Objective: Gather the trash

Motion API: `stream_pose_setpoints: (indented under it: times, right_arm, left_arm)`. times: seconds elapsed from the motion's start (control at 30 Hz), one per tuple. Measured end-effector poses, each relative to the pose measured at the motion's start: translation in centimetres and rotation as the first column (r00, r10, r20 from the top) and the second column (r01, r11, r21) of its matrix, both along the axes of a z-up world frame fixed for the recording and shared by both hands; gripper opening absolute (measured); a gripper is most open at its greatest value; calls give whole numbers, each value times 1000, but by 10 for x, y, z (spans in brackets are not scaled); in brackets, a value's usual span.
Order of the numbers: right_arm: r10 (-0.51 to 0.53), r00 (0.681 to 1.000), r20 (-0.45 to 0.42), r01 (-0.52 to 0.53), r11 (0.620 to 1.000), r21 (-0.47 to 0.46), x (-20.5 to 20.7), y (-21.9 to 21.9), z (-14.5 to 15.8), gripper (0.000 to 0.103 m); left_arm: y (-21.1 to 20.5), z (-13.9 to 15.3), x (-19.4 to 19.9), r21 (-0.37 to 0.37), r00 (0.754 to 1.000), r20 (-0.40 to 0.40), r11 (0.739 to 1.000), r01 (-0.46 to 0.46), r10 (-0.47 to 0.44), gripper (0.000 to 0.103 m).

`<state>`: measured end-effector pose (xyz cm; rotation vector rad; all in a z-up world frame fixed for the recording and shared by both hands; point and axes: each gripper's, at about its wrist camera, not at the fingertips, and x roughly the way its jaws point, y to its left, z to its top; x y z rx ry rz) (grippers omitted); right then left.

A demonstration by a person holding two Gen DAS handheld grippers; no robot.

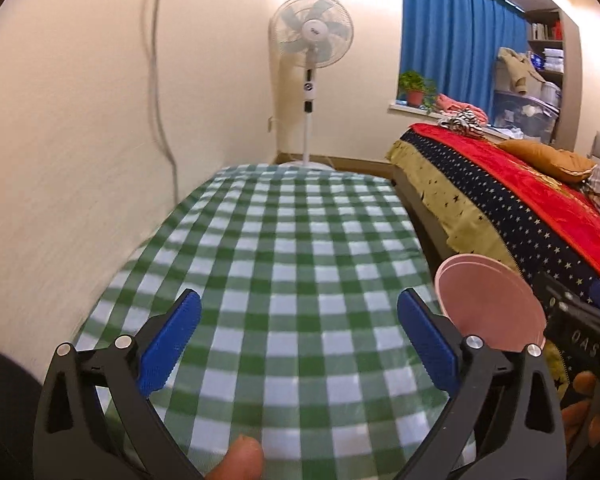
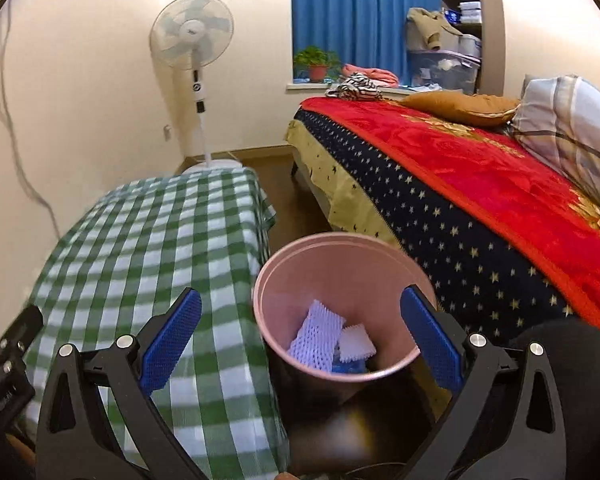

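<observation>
The left claw [image 1: 299,340] is held wide open, nothing between its blue ribbed pads, above the near part of the table covered with a green-and-white checked cloth [image 1: 284,248]. The right claw [image 2: 300,340] is likewise spread open and empty. It is positioned over the near rim of the round pink plastic waste bin [image 2: 296,280], one pad on the table side and the other at the bin's far-side rim.

The pink bin is seen standing on the dark floor, just beside the table's right edge and between the table and the bed. In the left wrist view only part of its rim [image 1: 488,300] is visible at the table's right edge. Inside the bin, two pieces of white foam netting [image 2: 320,334] and something blue beneath them are seen lying on the bottom.

The bed is covered with a red patterned blanket [image 2: 480,176] over a dark star-printed sheet [image 2: 452,236]. A brown cushion [image 2: 460,106] and a grey checked pillow [image 2: 572,120] are seen at its head.

Beyond the table's far end, a white pedestal fan [image 1: 311,32] is seen against the cream wall. Farther back, a potted green plant [image 2: 316,62] stands on the windowsill before blue curtains [image 2: 360,8].
</observation>
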<state>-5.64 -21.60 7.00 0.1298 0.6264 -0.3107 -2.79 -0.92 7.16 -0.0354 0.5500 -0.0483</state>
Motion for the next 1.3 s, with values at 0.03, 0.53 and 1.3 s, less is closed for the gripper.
stream_pose_setpoints:
  times: [0.03, 0.53, 1.3]
  right_arm:
    - [5, 1000, -1, -5, 1000, -7, -1, 2, -3, 98]
    - [24, 999, 32, -23, 999, -47, 3, 13, -15, 98]
    - [32, 999, 34, -29, 996, -81, 1, 20, -16, 98]
  left_arm:
    - [1, -3, -3, 1, 1000, 3, 1000, 0, 0, 95]
    - [-4, -38, 4, -14, 1000, -24, 1000, 6, -6, 95]
    - [-3, -35, 1, -46, 1000, -17, 999, 22, -23, 95]
